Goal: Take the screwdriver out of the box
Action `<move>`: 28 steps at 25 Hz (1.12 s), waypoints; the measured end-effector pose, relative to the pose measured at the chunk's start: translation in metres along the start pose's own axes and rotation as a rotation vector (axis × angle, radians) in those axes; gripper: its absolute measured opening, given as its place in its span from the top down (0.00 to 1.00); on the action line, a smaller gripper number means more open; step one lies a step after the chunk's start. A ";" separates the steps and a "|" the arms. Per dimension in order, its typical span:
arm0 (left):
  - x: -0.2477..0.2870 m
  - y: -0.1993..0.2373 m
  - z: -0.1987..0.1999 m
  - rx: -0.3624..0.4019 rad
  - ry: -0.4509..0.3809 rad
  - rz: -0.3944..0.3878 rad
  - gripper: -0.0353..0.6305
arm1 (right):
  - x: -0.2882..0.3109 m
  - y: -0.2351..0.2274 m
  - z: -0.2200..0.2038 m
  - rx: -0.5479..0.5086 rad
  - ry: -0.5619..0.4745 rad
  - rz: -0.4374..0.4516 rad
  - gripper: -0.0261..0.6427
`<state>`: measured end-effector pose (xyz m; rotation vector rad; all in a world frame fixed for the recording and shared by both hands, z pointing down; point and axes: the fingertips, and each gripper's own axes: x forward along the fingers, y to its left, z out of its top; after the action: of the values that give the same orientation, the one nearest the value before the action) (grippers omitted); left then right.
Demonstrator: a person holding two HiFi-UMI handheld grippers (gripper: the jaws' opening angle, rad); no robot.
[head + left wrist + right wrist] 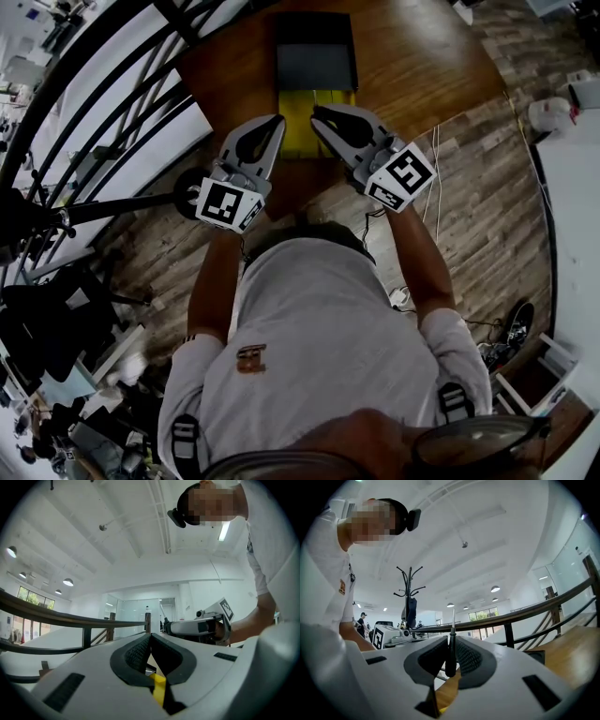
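text: none legible | numbers: none legible | brands, labels, signs: none legible in any view

A wood bench (422,56) stands on a plank floor (487,206) near a dark railing (534,608). The white ceiling (117,527) carries round lamps (68,581). Windows (483,614) glow beyond the railing, a glass wall (136,613) stands far off, and a black coat stand (408,583) rises against white walls
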<state>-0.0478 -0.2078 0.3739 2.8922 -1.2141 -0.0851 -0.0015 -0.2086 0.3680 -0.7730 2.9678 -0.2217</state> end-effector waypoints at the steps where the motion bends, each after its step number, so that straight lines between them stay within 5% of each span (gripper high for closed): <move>1: -0.001 -0.001 0.002 0.000 -0.005 -0.002 0.92 | -0.002 0.003 0.002 -0.004 -0.015 -0.003 0.86; 28: -0.021 -0.034 0.019 0.017 -0.036 -0.045 0.92 | -0.041 0.043 0.014 0.005 -0.194 -0.021 0.86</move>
<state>-0.0391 -0.1684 0.3554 2.9452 -1.1605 -0.1282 0.0152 -0.1536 0.3483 -0.7770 2.7778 -0.1468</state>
